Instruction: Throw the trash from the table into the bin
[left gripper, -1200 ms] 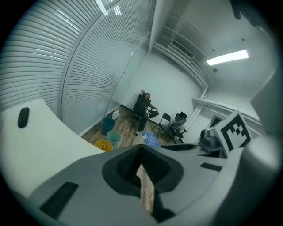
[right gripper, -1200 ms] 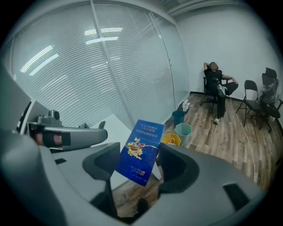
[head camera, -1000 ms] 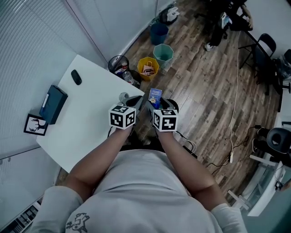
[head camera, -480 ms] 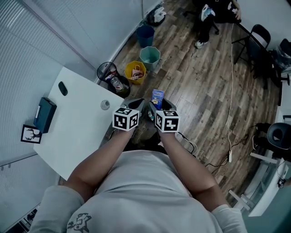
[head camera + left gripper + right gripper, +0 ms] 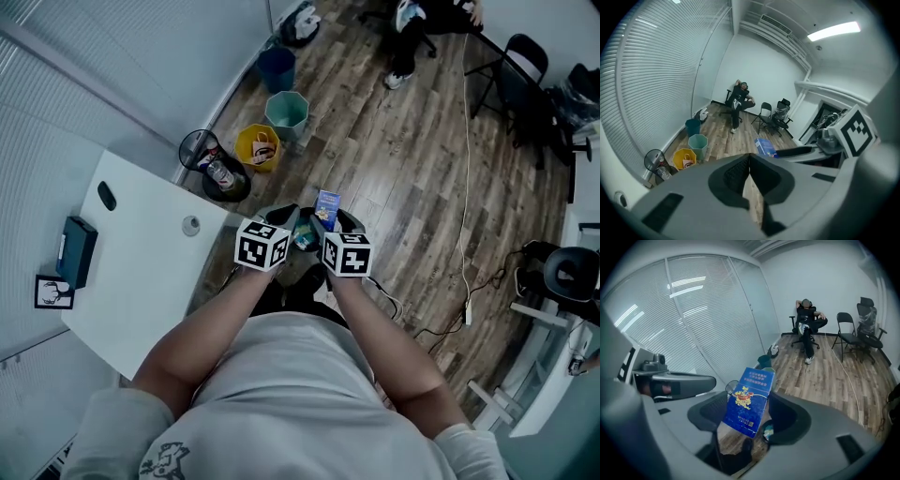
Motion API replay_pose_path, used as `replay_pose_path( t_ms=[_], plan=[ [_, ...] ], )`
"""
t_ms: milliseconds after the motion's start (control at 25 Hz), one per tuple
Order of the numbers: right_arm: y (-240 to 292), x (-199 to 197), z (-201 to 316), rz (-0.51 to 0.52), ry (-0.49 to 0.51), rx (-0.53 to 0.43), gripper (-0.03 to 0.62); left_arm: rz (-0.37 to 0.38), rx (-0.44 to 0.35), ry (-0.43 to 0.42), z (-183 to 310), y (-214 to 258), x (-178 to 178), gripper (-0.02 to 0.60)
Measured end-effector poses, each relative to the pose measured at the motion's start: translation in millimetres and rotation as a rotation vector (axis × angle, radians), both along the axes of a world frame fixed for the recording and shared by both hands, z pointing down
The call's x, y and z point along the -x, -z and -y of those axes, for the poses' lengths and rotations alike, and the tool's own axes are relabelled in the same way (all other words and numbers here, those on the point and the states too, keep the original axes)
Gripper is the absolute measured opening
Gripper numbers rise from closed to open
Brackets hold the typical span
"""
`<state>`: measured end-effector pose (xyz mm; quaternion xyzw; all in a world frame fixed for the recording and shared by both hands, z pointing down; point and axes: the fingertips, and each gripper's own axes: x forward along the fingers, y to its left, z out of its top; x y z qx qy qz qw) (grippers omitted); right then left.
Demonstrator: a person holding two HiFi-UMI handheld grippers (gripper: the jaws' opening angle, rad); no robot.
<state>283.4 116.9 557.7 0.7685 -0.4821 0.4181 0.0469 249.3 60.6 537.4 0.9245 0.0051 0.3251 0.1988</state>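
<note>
Floor: wood planks [image 5: 412, 159] fill most of your head view, and both your arms reach out over them, past the bench's edge.
Bench: the white bench [image 5: 131, 281] sits to your left, one corner pointing at the bins.
Seated person: someone leans back in a chair [image 5: 807, 317] at the far end of the room, with a folding chair [image 5: 846, 326] beside them.
Bins: four stand in a row along the glass wall. The black wire bin [image 5: 202, 155] is closest to the bench's corner and has a bottle [image 5: 220, 173] in it. Next come the yellow bin [image 5: 255, 148], the pale teal bin [image 5: 286, 112] and the dark blue bin [image 5: 277, 67].
Left tongs: your left tongs [image 5: 750, 161] are pressed together at the tips with nothing between them, and they point down the room.
Right tongs: your right tongs [image 5: 745, 413] pinch the blue box, one jaw on each of its sides.
Dark box: it lies flat [image 5: 75, 250] near the bench's far left edge.
Blue box: the carton [image 5: 327, 205] stands tilted in your right tongs, its printed face toward that camera. You hold it above the floor, off the bench, and the bins lie further out to your left.
Small items on the bench: a card with a deer picture [image 5: 53, 292] lies just beside the dark box, a black oval thing [image 5: 107, 196] lies near the far edge, and a small round grey thing [image 5: 191, 225] lies near the edge that faces the bins.
</note>
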Motion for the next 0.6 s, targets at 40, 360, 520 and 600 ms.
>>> replay_pose_path(
  t_ms=[40, 360, 520, 600],
  plan=[
    [-5, -1, -1, 0.0, -0.005, 0.01, 0.288, -0.004, 0.009, -0.002, 1, -4, -3, 0.006],
    [-58, -7, -12, 0.042, -0.074, 0.104, 0.288, 0.057, 0.075, -0.068, 4, -56, -11, 0.006],
    [-90, -11, -14, 0.085, -0.127, 0.138, 0.288, 0.106, 0.106, -0.099, -2, -88, -6, 0.006],
    [-100, -11, -16, 0.104, -0.136, 0.148, 0.288, 0.129, 0.12, -0.104, -4, -102, -4, 0.006]
  ],
)
